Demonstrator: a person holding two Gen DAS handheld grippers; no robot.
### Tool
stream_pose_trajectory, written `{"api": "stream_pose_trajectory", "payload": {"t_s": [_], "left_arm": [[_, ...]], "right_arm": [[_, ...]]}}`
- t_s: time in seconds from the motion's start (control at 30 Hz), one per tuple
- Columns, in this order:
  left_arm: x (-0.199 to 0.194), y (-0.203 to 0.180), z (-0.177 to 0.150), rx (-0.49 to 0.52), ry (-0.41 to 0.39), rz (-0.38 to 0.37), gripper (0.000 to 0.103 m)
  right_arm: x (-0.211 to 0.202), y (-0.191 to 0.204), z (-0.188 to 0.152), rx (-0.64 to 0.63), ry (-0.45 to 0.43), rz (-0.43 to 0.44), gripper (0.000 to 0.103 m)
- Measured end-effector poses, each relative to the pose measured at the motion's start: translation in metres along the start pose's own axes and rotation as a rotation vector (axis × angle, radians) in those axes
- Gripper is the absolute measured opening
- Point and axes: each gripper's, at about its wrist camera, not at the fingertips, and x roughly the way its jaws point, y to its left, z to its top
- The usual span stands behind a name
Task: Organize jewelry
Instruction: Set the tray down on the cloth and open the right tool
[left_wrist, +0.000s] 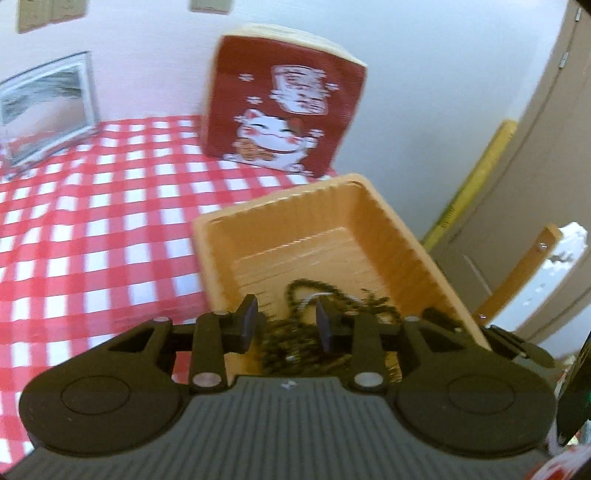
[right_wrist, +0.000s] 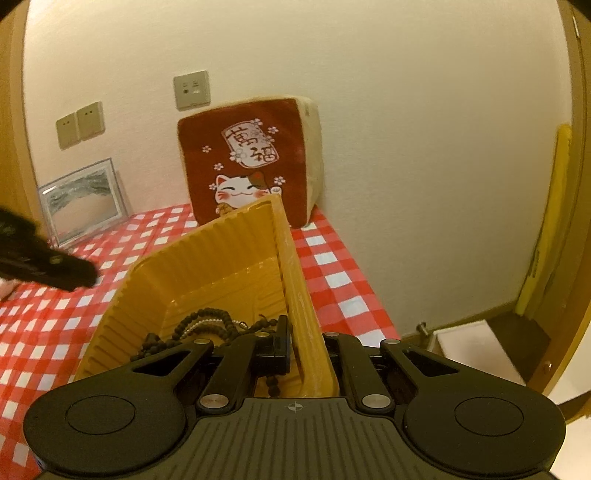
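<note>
Counts, both wrist views.

Trays: one, yellow plastic, ribbed walls (right_wrist: 207, 258).

Bead strings in it: dark strands (right_wrist: 207, 321), tangled; I cannot separate them into a number. At least one pale strand (right_wrist: 207, 325) runs through the pile.

My grippers: two. Left gripper (left_wrist: 286, 325), right gripper (right_wrist: 306, 343), two fingers each.

Cushions: one, red with a cat print (right_wrist: 255, 162).

Picture frames: one, silver (right_wrist: 83, 199), leaning on the wall.

Wall plates: three (right_wrist: 192, 89), one single and a pair side by side.

Tablecloths: one, red-and-white check (left_wrist: 92, 221).
</note>
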Motion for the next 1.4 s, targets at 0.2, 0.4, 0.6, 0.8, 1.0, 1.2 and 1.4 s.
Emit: {"api": "stream_pose_trajectory", "payload": {"t_s": [0.2,0.4,0.6,0.8,1.0,1.2,1.4], "left_arm": [[-0.017,0.015,-0.012,-0.055,-0.003,0.073,0.030],[-0.027,0.018,-0.026,-0.102,0.002,0.126,0.031],[-0.040,0.013,-0.041,-0.135,0.000,0.176,0.040],[-0.057,0.004,-0.060,-0.162,-0.002,0.251,0.042],[-0.082,-0.009,-0.086,-0.197,0.001,0.328,0.045],[-0.106,-0.023,-0.109,-0.228,0.031,0.344,0.056],[-0.119,-0.030,-0.122,-0.212,0.066,0.364,0.059]], "right_arm": [[0.012,-0.010,-0.004,0.050,0.031,0.023,0.006],[0.022,-0.026,-0.007,0.113,0.086,0.050,0.006],[0.032,-0.039,-0.008,0.126,0.170,0.137,0.034],[0.016,-0.050,0.002,0.090,0.092,0.141,0.071],[0.000,-0.055,0.021,0.072,0.131,0.140,0.071],[-0.022,-0.037,0.027,0.049,0.309,0.238,0.072],[-0.063,-0.005,0.024,-0.075,0.373,0.317,0.072]]}}
